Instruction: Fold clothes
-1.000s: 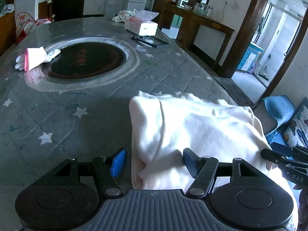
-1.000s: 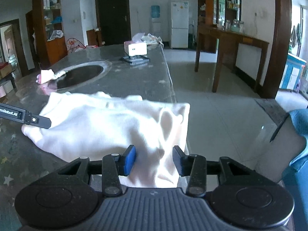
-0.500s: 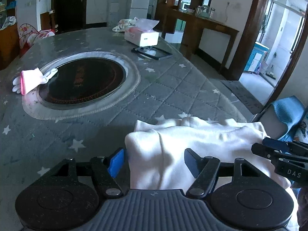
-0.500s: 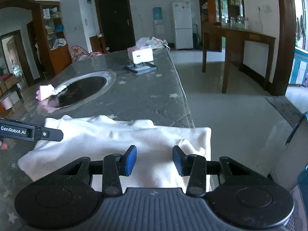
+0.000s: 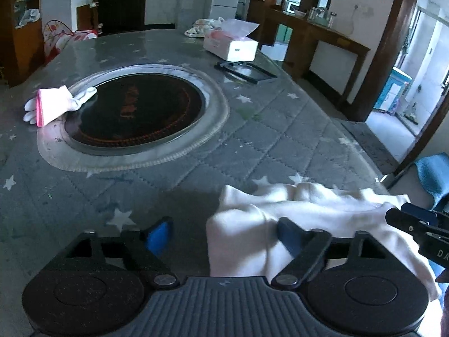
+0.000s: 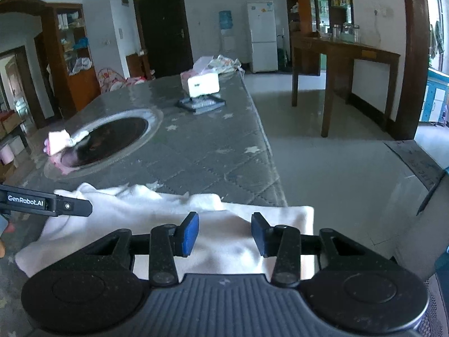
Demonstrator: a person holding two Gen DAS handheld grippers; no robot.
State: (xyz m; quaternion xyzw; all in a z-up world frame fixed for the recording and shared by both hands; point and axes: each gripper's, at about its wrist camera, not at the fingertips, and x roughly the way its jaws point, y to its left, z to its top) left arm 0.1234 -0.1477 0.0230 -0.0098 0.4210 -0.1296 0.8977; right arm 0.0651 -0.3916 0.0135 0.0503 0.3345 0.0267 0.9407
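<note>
Garment at the near table edge, everything else farther back

The folded garment (image 5: 303, 210) lies on the table (image 5: 252, 140) along its near edge — the left gripper (image 5: 224, 234) over its left end, the right gripper (image 6: 224, 231) over its right end, near the table's corner. Behind it sits the round inset plate (image 5: 134, 112), with a glove (image 5: 56, 104) on the plate's left rim. Farther back and to the right — a flat tray (image 5: 244, 71), then a tissue box (image 5: 230, 45) behind it.

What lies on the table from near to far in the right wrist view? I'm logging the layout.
White garment → pink-cuffed glove → dark flat tray → tissue box → crumpled bag.
</note>
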